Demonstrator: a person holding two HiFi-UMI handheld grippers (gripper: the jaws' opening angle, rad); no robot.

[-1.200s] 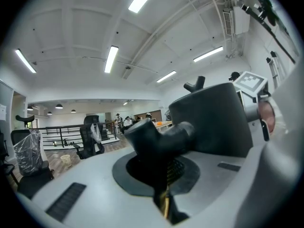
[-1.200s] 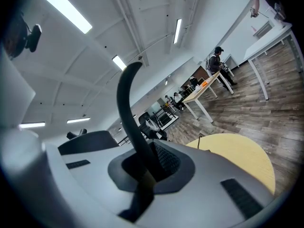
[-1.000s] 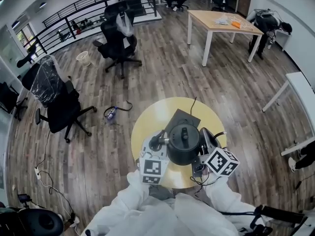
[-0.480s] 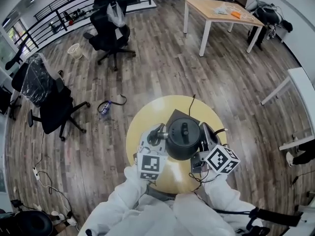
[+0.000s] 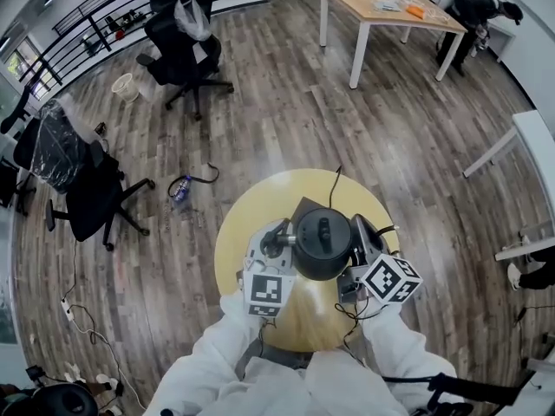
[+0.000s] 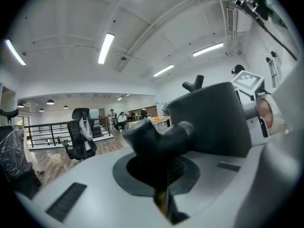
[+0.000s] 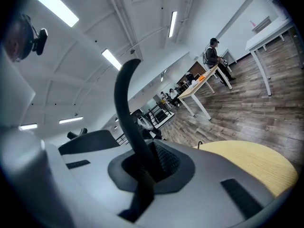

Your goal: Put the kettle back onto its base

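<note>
**Kettle gripped at both ends above the yellow table**

The left gripper (image 5: 279, 243) is clamped tight on the stubby spout (image 6: 159, 139) of the black kettle (image 5: 322, 245). Its jaws are pressed in on either side, with nothing else between them. The right gripper (image 5: 359, 239) is closed the same way on the thin curved handle (image 7: 124, 103), which rises from between its jaws. So the kettle hangs between the two, spout at its 9 o'clock and handle at its 3 o'clock in the head view.

Each gripper's marker cube sits toward 6 o'clock from its jaws, the left cube (image 5: 267, 293) and the right cube (image 5: 390, 280), with white sleeves behind them.

The dark base (image 5: 303, 208) shows as a corner poking out from under the kettle at about 11 o'clock. I can't tell whether the kettle touches it. A black cord (image 5: 335, 180) runs toward 12 o'clock across the round yellow table (image 5: 260, 206).

Farther out on the wood floor, black office chairs stand at 10 and 11 o'clock (image 5: 186, 42), and a wooden desk (image 5: 390, 7) stands at 1 o'clock.
</note>
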